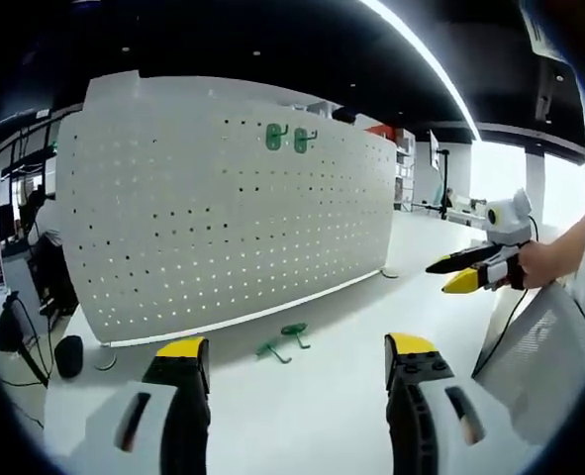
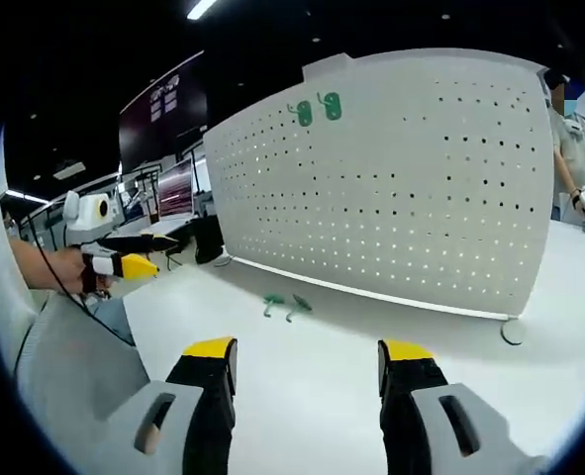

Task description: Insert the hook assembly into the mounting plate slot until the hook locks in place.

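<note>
Hooks: two small green hooks (image 1: 282,343) lie loose on the white table (image 1: 322,416), just before the pegboard (image 1: 233,208).
Handling: probably light, stiff plastic, thin and easy to flick; best pinched across the shank.
Already hung: two green hooks (image 1: 290,138) near the board's top edge.
Left gripper (image 1: 297,361): jaws wide, empty.
Right gripper (image 2: 307,358): jaws wide, empty.
Room: open tabletop around the hooks.

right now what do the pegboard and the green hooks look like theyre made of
Pegboard: looks like thin painted sheet metal, matte white, with evenly punched holes and a curved face; could be plastic. Loose hooks on the table and the two hung hooks: probably moulded plastic, uniform green, slight sheen. Too small to be sure.
</note>
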`<state>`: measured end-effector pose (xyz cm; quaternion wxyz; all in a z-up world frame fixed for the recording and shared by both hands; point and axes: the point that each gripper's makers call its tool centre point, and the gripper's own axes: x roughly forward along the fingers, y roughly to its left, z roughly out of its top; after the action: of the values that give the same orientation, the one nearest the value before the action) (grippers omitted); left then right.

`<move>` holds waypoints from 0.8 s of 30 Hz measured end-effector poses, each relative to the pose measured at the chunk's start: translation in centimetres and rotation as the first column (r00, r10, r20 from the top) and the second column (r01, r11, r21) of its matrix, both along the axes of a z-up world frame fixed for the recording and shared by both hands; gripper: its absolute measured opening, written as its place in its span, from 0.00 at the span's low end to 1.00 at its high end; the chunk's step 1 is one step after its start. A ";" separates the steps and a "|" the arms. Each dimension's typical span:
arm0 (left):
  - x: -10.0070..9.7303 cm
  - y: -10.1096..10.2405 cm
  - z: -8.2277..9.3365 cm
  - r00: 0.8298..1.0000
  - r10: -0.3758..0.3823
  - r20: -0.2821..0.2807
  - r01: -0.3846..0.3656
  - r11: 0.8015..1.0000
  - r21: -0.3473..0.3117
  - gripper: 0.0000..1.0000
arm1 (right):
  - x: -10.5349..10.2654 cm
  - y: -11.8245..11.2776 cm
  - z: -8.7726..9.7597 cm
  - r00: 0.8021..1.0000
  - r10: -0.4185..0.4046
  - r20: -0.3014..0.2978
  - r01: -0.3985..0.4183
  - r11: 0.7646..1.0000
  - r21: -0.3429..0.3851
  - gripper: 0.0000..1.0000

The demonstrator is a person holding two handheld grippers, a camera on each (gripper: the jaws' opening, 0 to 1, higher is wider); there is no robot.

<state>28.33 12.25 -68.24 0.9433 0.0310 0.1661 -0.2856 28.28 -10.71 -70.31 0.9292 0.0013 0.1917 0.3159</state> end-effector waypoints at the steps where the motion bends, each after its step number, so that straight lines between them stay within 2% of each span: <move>1: 0.1 0.0 0.0 1.000 -0.005 0.000 0.005 1.000 0.006 0.74 | 0.0 0.0 0.0 1.000 0.001 0.001 -0.001 1.000 -0.002 0.56; 5: 0.5 0.1 -0.8 0.999 -0.031 -0.045 0.034 0.998 0.058 0.73 | 0.0 0.0 0.0 1.000 0.002 0.001 -0.002 1.000 0.001 0.56; 17: 1.6 -0.1 -2.0 0.988 -0.096 -0.123 0.113 0.985 0.133 0.72 | 0.1 -0.1 0.1 1.000 -0.005 0.000 0.005 1.000 0.011 0.55; 24: 1.6 -0.1 -3.4 0.969 -0.155 -0.193 0.192 0.962 0.195 0.71 | 0.1 -0.1 0.0 1.000 -0.002 -0.005 0.002 1.000 0.012 0.55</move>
<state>29.98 12.13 -71.64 0.8874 0.1206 0.2750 -0.3498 28.42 -10.79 -70.36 0.9291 0.0081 0.1919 0.3160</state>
